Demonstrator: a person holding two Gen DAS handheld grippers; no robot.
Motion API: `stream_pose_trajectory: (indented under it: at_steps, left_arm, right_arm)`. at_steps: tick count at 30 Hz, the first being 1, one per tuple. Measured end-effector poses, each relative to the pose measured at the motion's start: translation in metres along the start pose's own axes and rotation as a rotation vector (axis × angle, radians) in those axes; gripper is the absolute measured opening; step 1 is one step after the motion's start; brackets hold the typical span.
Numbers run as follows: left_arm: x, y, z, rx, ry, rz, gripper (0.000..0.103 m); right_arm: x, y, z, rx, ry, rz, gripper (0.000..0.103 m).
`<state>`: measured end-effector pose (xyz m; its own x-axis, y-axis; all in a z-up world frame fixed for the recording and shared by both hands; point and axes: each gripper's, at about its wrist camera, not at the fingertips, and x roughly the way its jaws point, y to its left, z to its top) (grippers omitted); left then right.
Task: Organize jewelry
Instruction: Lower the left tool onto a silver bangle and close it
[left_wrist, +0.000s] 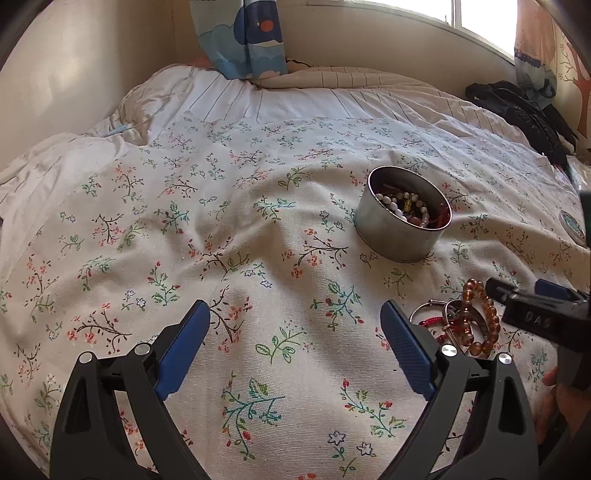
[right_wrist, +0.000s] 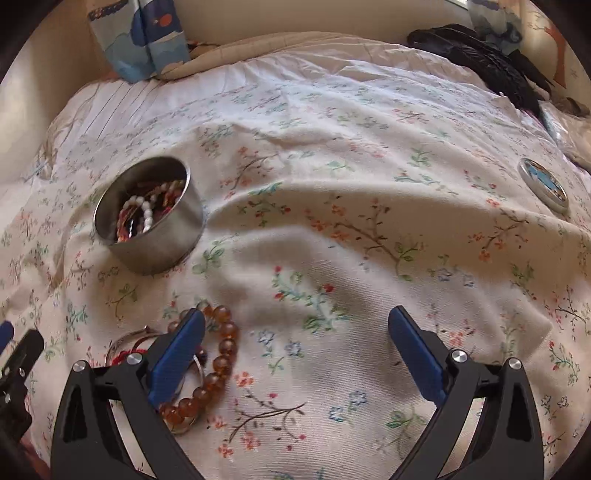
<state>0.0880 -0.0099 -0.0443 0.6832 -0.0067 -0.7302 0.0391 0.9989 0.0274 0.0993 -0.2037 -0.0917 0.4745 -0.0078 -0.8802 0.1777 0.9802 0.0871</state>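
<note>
Looking mostly done: tin (right_wrist: 147, 218) already holds beads, amber bracelet (right_wrist: 221, 354) and bangles (left_wrist: 436, 314) still on the bed (right_wrist: 332, 258). Both claws, left claw (left_wrist: 295, 328) and right claw (right_wrist: 295, 332), wide open, empty.

Bare bedspread (right_wrist: 332, 236) lies open between tin (right_wrist: 147, 218) at left and lid (right_wrist: 543, 184) far right; bracelets (right_wrist: 218, 362) crowd the near left, possibly tangled.

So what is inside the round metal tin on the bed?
The tin holds a heap of jewelry: a white pearl strand on top, with red and dark beaded pieces. Anything beneath the heap is covered.
</note>
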Motion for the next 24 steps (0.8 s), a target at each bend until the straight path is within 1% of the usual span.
stream_pose_trajectory:
  at_steps: [1,2,4,6,9,12,15,17,18,20,21,22,23,24]
  left_arm:
    - [-0.002,-0.002,0.0,0.002,-0.007,-0.016,0.09]
    - [-0.004,-0.004,0.001,0.007,-0.017,-0.034,0.09]
    - [-0.008,-0.012,0.001,0.036,-0.038,-0.063,0.09]
    - [-0.011,-0.025,0.0,0.092,-0.054,-0.082,0.09]
    - [-0.013,-0.046,-0.004,0.185,-0.068,-0.116,0.09]
    - [-0.015,-0.063,-0.007,0.244,-0.075,-0.178,0.09]
    - [-0.015,-0.076,-0.008,0.267,-0.067,-0.262,0.09]
    - [-0.013,-0.083,-0.009,0.277,-0.059,-0.293,0.089]
    - [-0.012,-0.086,-0.009,0.28,-0.057,-0.307,0.086]
    - [-0.009,-0.089,-0.007,0.273,-0.047,-0.333,0.072]
    - [-0.005,-0.09,-0.006,0.268,-0.037,-0.343,0.069]
    - [-0.002,-0.093,-0.005,0.268,-0.027,-0.346,0.062]
    - [0.002,-0.095,-0.004,0.272,-0.02,-0.345,0.057]
    - [0.005,-0.098,-0.002,0.278,-0.016,-0.347,0.056]
  right_arm:
    - [0.003,0.003,0.0,-0.025,0.008,-0.048,0.095]
    - [0.003,0.001,0.0,-0.019,0.007,-0.076,0.095]
    - [0.002,-0.011,-0.001,0.027,0.0,-0.109,0.095]
    - [-0.001,-0.026,-0.001,0.067,-0.007,-0.161,0.096]
    - [-0.005,-0.042,-0.002,0.124,-0.018,-0.201,0.096]
    - [-0.005,-0.048,-0.002,0.147,-0.011,-0.167,0.096]
    - [-0.004,-0.046,-0.001,0.148,-0.008,-0.141,0.096]
    - [-0.002,-0.047,-0.001,0.157,-0.001,-0.123,0.096]
    - [-0.001,-0.047,-0.001,0.163,0.003,-0.116,0.096]
    - [0.001,-0.05,-0.001,0.177,0.01,-0.103,0.096]
    - [0.001,-0.05,-0.001,0.183,0.012,-0.097,0.096]
    - [0.002,-0.051,-0.001,0.188,0.013,-0.092,0.096]
    - [0.002,-0.052,-0.001,0.191,0.015,-0.087,0.096]
    - [0.002,-0.052,-0.001,0.194,0.016,-0.083,0.096]
